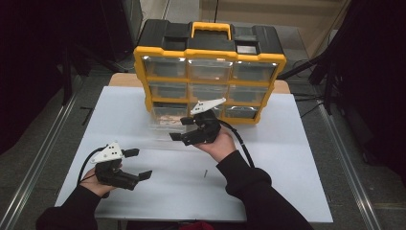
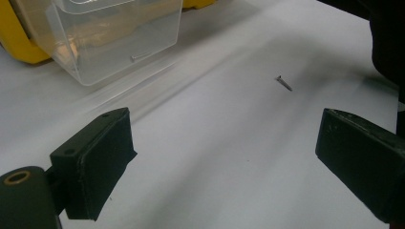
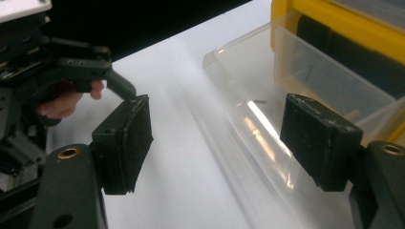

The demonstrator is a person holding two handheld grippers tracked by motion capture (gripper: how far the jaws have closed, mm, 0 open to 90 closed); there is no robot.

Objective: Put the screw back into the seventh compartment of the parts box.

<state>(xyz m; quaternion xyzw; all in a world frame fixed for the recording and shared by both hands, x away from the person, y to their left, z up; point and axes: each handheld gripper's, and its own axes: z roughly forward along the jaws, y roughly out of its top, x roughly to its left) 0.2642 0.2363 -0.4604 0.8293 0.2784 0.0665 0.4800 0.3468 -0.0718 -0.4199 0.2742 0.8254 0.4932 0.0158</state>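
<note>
Beside the clear drawer (image 1: 165, 125), both tools, left (image 1: 139, 164) and right (image 1: 182, 128), gape wide and empty.

Tiny blurred item (image 2: 283, 83), perhaps a screw

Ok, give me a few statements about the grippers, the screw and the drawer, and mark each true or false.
1. Both the left gripper and the right gripper are open. True.
2. The screw is clamped in the left gripper. False: it lies loose on the table.
3. A clear drawer is pulled out of the organizer. True.
4. The organizer's frame is blue. False: it is yellow and black.
</note>
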